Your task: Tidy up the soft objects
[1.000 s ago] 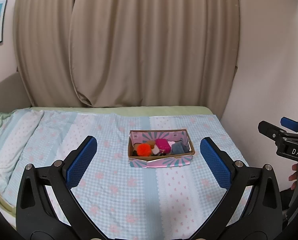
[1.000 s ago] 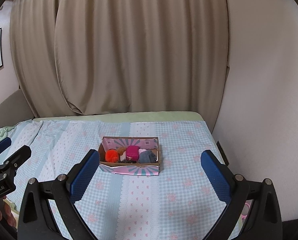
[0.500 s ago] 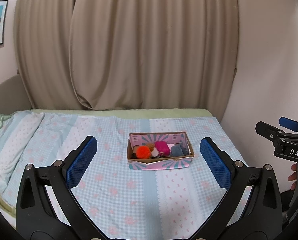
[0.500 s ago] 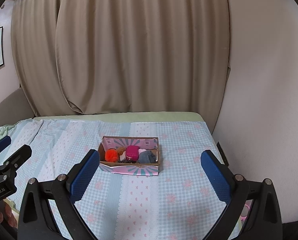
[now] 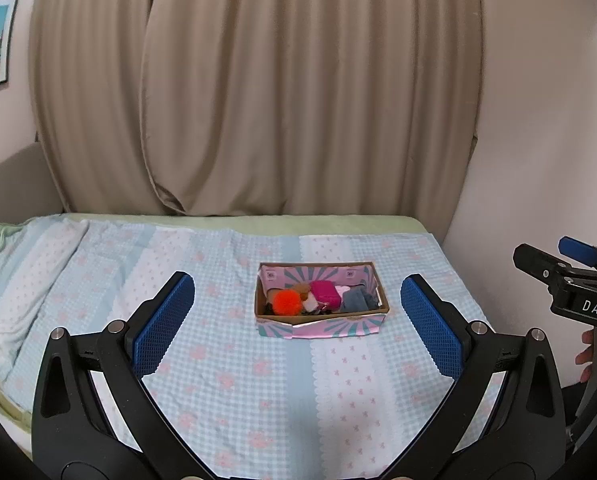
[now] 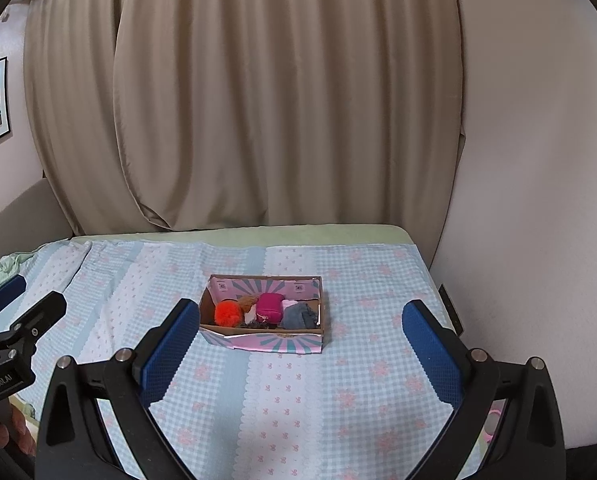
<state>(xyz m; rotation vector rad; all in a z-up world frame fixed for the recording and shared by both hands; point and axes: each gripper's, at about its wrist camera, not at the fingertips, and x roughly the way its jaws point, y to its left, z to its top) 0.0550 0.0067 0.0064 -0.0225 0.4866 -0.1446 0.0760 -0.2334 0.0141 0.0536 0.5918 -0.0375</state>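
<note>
A pink and teal cardboard box (image 5: 322, 326) (image 6: 264, 342) sits on the bed, well ahead of both grippers. It holds an orange pompom (image 5: 287, 302) (image 6: 227, 313), a magenta pouch (image 5: 324, 291) (image 6: 269, 306), a grey cloth (image 5: 356, 302) (image 6: 296, 315) and other small soft things. My left gripper (image 5: 296, 326) is open and empty, held back above the bedspread. My right gripper (image 6: 300, 346) is open and empty too, at the same distance. Each gripper shows at the edge of the other's view.
The bed is covered by a light blue checked bedspread (image 5: 226, 360) with pink flowers. A beige curtain (image 5: 282, 92) hangs behind it. A wall (image 6: 538, 200) borders the bed on the right. Bunched green bedding (image 6: 2, 266) lies far left.
Both grippers have drifted slightly; the box sits a little differently in each view. Both jaws stay wide open and nothing was picked up.
</note>
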